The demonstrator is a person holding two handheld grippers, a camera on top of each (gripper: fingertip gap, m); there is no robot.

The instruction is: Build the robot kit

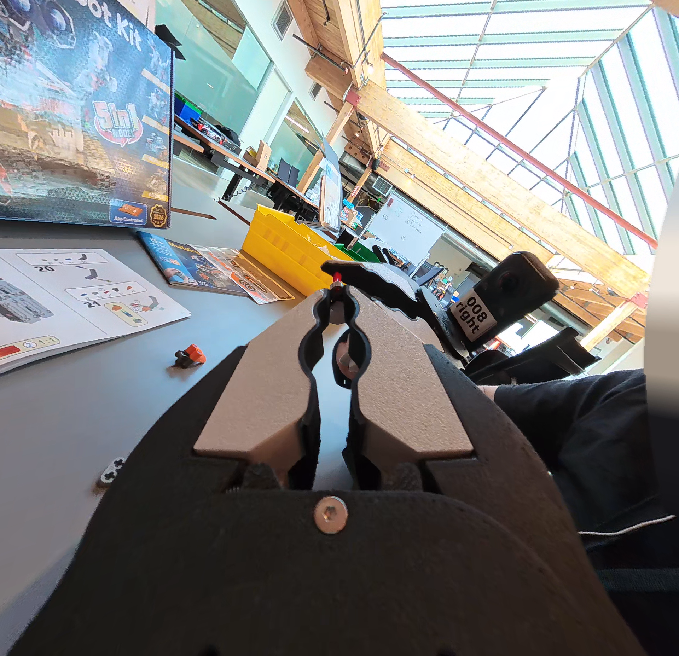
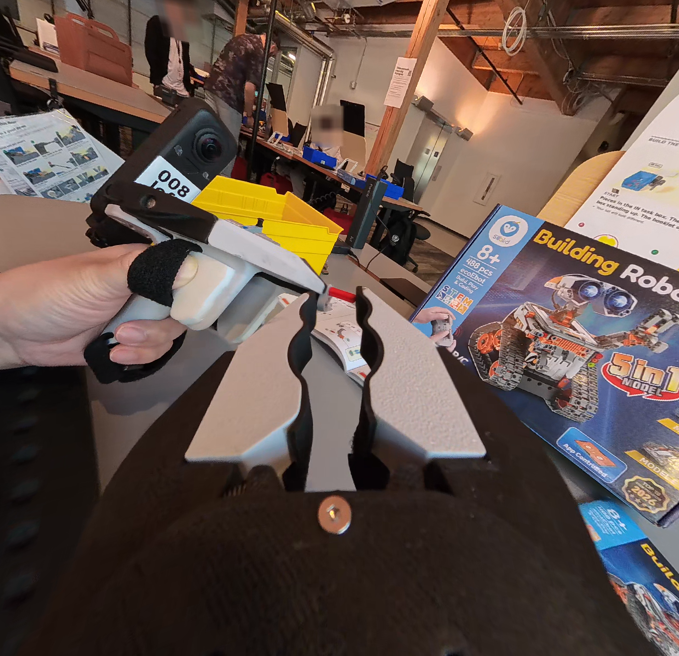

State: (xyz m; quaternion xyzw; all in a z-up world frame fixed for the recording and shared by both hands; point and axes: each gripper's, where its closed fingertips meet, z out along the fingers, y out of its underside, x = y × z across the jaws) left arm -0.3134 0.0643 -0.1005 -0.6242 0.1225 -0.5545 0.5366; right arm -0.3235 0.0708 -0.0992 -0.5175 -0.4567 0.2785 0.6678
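Fingertips of the left hand-held gripper [image 1: 335, 296] pinch a small grey piece with a red pin [image 1: 336, 278] sticking out of it; the jaws are nearly closed on it at the tips. Right beside those tips, the right hand-held gripper [image 2: 335, 296] meets the same part from the other side. Its jaws stand slightly apart, and the red pin [image 2: 341, 293] lies across the gap between its tips; whether it actually grips the pin cannot be told.

A person's hand [image 2: 73, 304] holds the left tool by its pale handle, fingers through black straps.

Below and left of the left gripper, a small orange-and-black piece [image 1: 191, 355] lies on the grey surface [image 1: 92, 418], with a little white connector [image 1: 112, 471] nearer the camera. Farther left lies an open instruction booklet [image 1: 73, 293], and beyond it a smaller folded booklet [image 1: 205, 263]. A yellow bin [image 1: 286, 252] sits just beyond the tips. A blue robot kit box [image 2: 573, 344] stands propped to the right of the right gripper.
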